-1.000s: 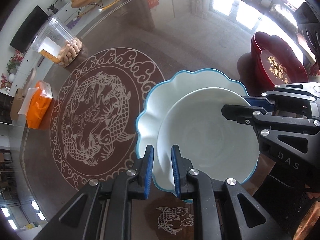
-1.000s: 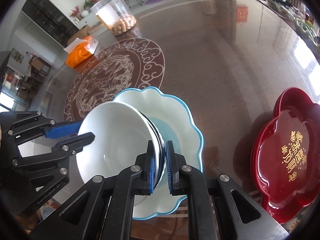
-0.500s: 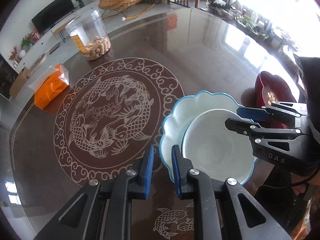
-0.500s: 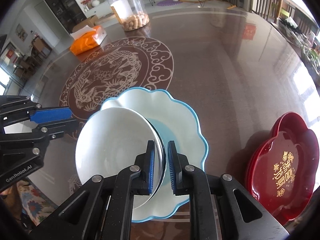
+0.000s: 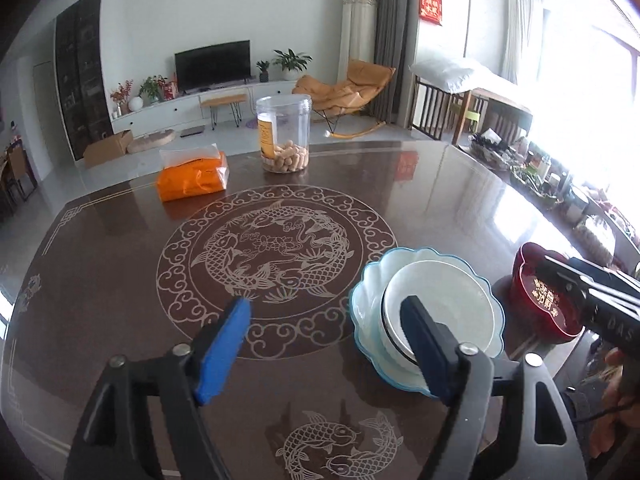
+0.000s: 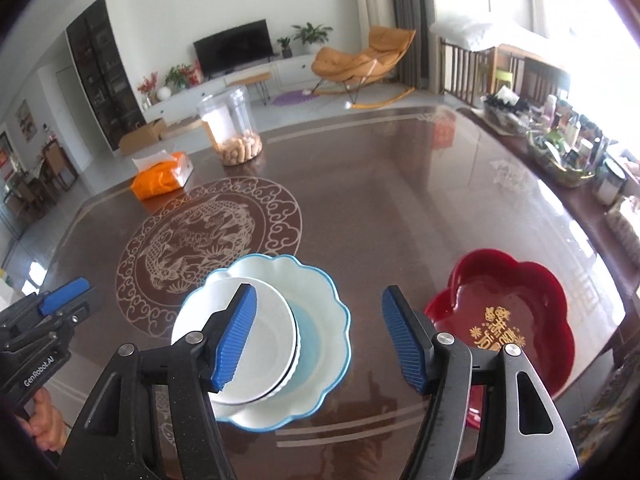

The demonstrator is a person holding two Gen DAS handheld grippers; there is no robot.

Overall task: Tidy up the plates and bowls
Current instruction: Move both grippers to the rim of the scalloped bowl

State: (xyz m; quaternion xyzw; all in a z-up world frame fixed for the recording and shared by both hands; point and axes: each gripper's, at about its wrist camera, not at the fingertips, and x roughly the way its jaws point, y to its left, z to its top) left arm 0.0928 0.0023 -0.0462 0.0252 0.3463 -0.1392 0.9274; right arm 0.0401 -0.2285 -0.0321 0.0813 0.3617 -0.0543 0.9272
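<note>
While the left gripper point(image 5: 324, 344) is hovering with jaws just spread and nothing between them, the white bowl point(image 5: 440, 304) is sitting in the blue-rimmed plate point(image 5: 360, 304) — off to its right. From the right wrist, the right gripper point(image 6: 316, 332), likewise just released, is standing nearer the red dish point(image 6: 516, 292) — the probable next pickup.

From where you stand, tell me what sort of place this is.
Most likely a home's open living and dining room: a dark glossy dining table, a flat black television on a white media unit, and an orange rocking lounge chair.
</note>
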